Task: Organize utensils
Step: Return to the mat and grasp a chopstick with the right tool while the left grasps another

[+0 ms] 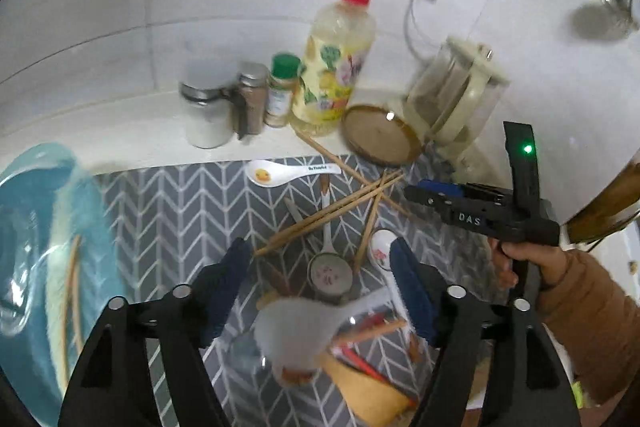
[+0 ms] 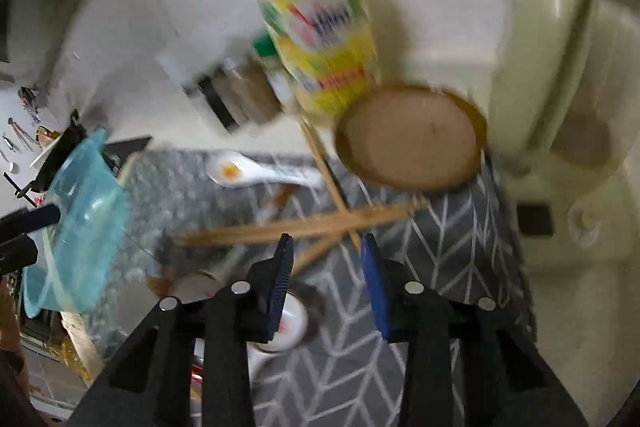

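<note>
Several wooden chopsticks (image 1: 332, 213) lie crossed on a grey chevron mat (image 1: 168, 195); they also show in the right wrist view (image 2: 296, 227). A white spoon with a duck print (image 1: 280, 173) lies at the mat's far edge, and shows too in the right wrist view (image 2: 248, 171). More white spoons (image 1: 330, 267) lie near my left gripper (image 1: 320, 255), which is open and empty above them. My right gripper (image 2: 326, 247) is open and empty just above the chopsticks. Its body (image 1: 480, 211) shows at the right of the left wrist view.
A blue bowl (image 1: 48, 267) holding chopsticks stands at the left. A yellow oil bottle (image 1: 336, 67), spice jars (image 1: 252, 99), a brown lid (image 1: 380, 137) and a glass kettle (image 1: 456, 95) line the back wall. A glass holder with utensils (image 1: 304, 339) is near the front.
</note>
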Demonstrator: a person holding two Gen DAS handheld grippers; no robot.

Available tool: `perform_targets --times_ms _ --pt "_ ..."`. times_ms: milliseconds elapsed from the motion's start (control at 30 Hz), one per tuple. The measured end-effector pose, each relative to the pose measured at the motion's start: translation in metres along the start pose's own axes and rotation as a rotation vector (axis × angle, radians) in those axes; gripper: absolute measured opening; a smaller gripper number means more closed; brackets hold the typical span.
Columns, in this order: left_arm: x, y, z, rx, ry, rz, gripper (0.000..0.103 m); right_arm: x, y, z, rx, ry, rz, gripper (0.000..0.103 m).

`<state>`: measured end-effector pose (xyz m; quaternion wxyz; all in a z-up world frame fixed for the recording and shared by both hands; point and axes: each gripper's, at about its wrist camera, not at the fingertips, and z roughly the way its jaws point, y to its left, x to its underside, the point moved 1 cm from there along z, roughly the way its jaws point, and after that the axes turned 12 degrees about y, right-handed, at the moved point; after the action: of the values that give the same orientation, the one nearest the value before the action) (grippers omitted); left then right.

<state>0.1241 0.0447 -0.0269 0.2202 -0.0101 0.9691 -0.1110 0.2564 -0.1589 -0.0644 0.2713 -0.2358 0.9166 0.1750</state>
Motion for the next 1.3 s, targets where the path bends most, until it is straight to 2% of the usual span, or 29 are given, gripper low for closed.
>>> perform_targets --times_ms 200,267,367,400,433,500,567,667,833,867,900,1000,1033,1067,1133,1167,1300 --pt "-0.026 -0.006 0.063 -0.057 0.081 0.019 0.073 -0.001 -0.005 0.042 0.045 0.049 -0.074 0.029" --pt "-0.031 -0.009 0.077 -0.061 0.097 0.037 0.073 0.0 -0.009 0.048 0.018 0.045 -0.08 0.029" --pt "-0.038 -0.015 0.097 -0.081 0.12 0.08 0.073 -0.002 -0.005 0.052 0.034 0.025 -0.116 0.029" --pt "-0.04 -0.017 0.101 -0.086 0.126 0.089 0.071 -0.002 -0.002 0.053 0.039 0.021 -0.127 0.028" --pt "-0.042 -0.019 0.108 -0.093 0.134 0.104 0.07 -0.001 -0.001 0.053 0.052 0.014 -0.143 0.021" --pt "-0.045 -0.024 0.116 -0.09 0.144 0.139 0.064 0.001 -0.001 0.052 0.087 0.013 -0.163 0.01" --pt "-0.048 -0.028 0.126 -0.096 0.159 0.166 0.058 0.005 -0.01 0.047 0.051 0.021 -0.133 0.01" --pt "-0.05 -0.036 0.142 -0.087 0.203 0.226 0.042 0.012 -0.022 0.041 0.006 0.022 -0.079 0.01" --pt "-0.057 -0.048 0.154 -0.172 0.182 0.324 0.039 0.021 -0.036 0.033 -0.04 0.016 0.005 0.009" --pt "-0.057 -0.051 0.155 -0.191 0.178 0.345 0.031 0.023 -0.037 0.032 -0.046 0.018 0.017 0.008" --pt "-0.056 -0.056 0.154 -0.207 0.173 0.374 0.012 0.025 -0.039 0.03 -0.053 0.02 0.035 0.007" --pt "-0.055 -0.06 0.148 -0.141 0.213 0.359 0.01 0.033 -0.044 0.025 -0.07 0.019 0.084 0.007" --pt "-0.056 -0.057 0.145 -0.117 0.226 0.327 0.008 0.035 -0.045 0.024 -0.082 0.02 0.097 0.007" --pt "-0.057 -0.05 0.141 -0.064 0.243 0.272 0.0 0.038 -0.046 0.022 -0.094 0.019 0.113 0.007" --pt "-0.058 -0.038 0.133 0.039 0.269 0.164 0.0 0.046 -0.048 0.014 -0.138 0.023 0.147 0.007" --pt "-0.057 -0.032 0.128 0.065 0.268 0.124 0.0 0.051 -0.049 0.009 -0.165 0.026 0.171 0.007" --pt "-0.045 -0.023 0.104 0.098 0.255 0.067 0.0 0.071 -0.051 -0.006 -0.244 0.032 0.256 0.007"
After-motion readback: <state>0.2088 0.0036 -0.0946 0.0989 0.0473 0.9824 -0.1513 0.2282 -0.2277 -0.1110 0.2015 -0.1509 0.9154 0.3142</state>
